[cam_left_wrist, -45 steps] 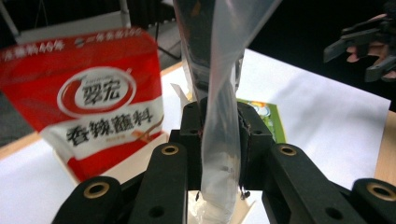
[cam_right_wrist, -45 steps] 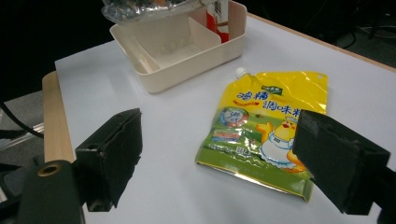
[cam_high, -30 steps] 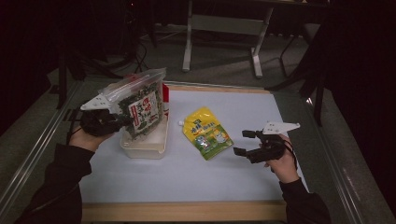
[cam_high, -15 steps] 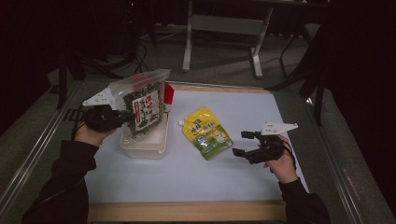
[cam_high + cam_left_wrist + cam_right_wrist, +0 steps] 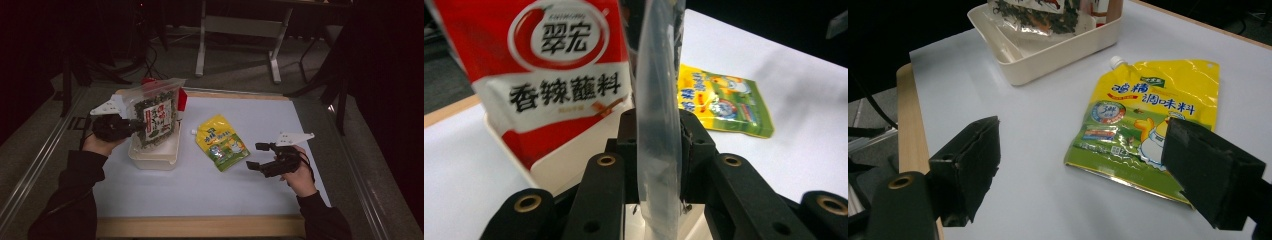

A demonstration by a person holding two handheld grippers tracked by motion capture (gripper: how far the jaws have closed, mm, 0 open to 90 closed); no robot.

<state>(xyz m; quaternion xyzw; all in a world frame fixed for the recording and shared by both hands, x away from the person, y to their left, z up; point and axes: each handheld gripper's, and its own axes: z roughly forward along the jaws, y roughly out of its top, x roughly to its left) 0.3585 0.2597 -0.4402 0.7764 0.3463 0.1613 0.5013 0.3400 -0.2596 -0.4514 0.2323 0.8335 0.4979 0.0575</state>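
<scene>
In the high view, the left gripper (image 5: pixel 131 125) holds a clear bag of dark dried greens (image 5: pixel 156 116) by its left edge, upright and tilted, over the cream tray (image 5: pixel 155 159) at the left of the white worktop (image 5: pixel 200 190). The bag's bottom hangs in or just above the tray; I cannot tell whether it touches. A red packet (image 5: pixel 181 98) stands at the tray's far end, behind the bag. The yellow spouted pouch (image 5: pixel 222 142) lies flat near the middle of the worktop, just right of the tray and apart from it. The right gripper (image 5: pixel 260 156) hovers at the near right with its jaws spread, nothing between them, pointed toward the pouch.

In the left gripper view, the jaws are clamped on the bag's clear edge (image 5: pixel 658 125), which runs up between them. The red packet (image 5: pixel 559 75) stands close on the left in the tray (image 5: pixel 549 177), and the yellow pouch (image 5: pixel 724 102) lies beyond on the right.

In the right gripper view, the wide-open jaws frame the yellow pouch (image 5: pixel 1153 125), near its lower edge without touching it. The tray (image 5: pixel 1048 55) sits farther off with the bag of greens (image 5: pixel 1035 12) inside its rim.

The step in hand looks like setting the bag into the tray. The next move likely calls for lowering it until it rests beside the red packet, then letting go; the right gripper seems ready to take the pouch.
</scene>
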